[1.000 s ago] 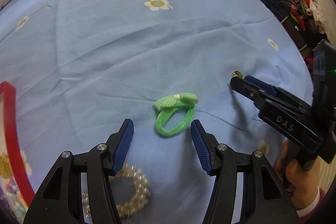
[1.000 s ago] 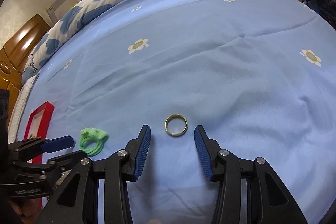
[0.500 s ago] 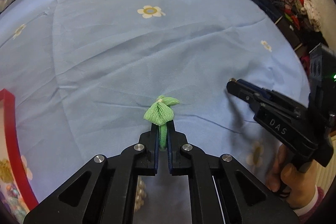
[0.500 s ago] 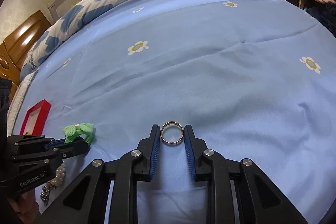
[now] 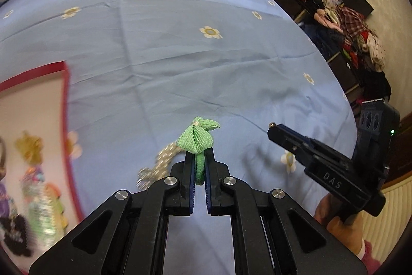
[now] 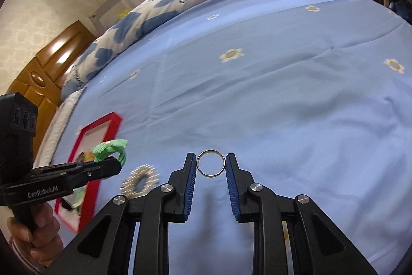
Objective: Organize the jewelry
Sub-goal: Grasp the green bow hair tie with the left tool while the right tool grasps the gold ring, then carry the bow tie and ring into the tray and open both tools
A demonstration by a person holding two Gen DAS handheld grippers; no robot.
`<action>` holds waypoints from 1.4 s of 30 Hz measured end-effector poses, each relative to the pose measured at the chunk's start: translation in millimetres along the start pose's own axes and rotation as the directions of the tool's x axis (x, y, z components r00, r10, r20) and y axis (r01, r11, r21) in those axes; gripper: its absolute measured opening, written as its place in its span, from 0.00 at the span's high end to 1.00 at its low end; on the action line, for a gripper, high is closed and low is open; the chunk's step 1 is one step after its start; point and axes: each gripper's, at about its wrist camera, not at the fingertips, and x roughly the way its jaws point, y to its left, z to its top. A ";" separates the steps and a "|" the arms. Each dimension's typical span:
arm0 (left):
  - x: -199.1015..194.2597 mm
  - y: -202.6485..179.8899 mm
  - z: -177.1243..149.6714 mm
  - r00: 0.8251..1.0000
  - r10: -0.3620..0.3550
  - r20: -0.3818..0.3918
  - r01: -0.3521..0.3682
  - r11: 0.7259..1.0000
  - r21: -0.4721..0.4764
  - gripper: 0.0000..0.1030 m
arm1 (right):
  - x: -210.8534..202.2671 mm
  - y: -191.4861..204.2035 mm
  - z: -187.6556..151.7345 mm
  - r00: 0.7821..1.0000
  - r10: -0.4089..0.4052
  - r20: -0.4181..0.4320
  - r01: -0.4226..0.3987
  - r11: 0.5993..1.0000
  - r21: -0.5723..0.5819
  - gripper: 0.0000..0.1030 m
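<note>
Two pieces are in our grippers at once, which suits a task of gathering loose jewelry into one box. Our left gripper [image 5: 198, 172] is closed tight on the band of the green hair tie [image 5: 197, 139], with its bow standing up above the fingertips, so the soft loop is pinched flat and cannot slip sideways. Our right gripper [image 6: 211, 166] has its blue pads touching both sides of the gold ring [image 6: 210, 163]; the ring stands upright between them, gripped across its width. We judge that hold to be delicate: a thin, hard hoop caught only at two opposite edges could twist or pop out if the squeeze loosens.

Both pieces appear lifted above the blue flowered bedsheet [image 6: 283, 94]. The red-rimmed jewelry box [image 5: 65, 99] lies to our left, open, with colourful items blurred inside it; the hair tie sits nearer to it than the ring does. A pearl bracelet [image 6: 140, 181] lies on the sheet between the grippers and beside the box, not yet collected.

We read the step in hand as carrying both pieces toward the box, the left one first.
</note>
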 end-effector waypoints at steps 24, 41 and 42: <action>-104.6 97.8 -92.4 0.991 0.087 0.098 -0.064 0.974 -0.215 0.95 | 7.5 133.2 -48.7 0.977 0.188 -0.101 -0.202 0.966 -0.159 0.77; -130.5 165.0 -129.7 0.980 0.150 0.129 -0.095 0.929 -0.358 0.95 | 31.2 215.3 -77.0 0.951 0.241 -0.192 -0.288 0.916 -0.278 0.77; -130.2 168.4 -131.0 0.980 0.150 0.128 -0.094 0.926 -0.366 0.95 | 34.7 218.7 -77.4 0.950 0.241 -0.198 -0.291 0.914 -0.282 0.77</action>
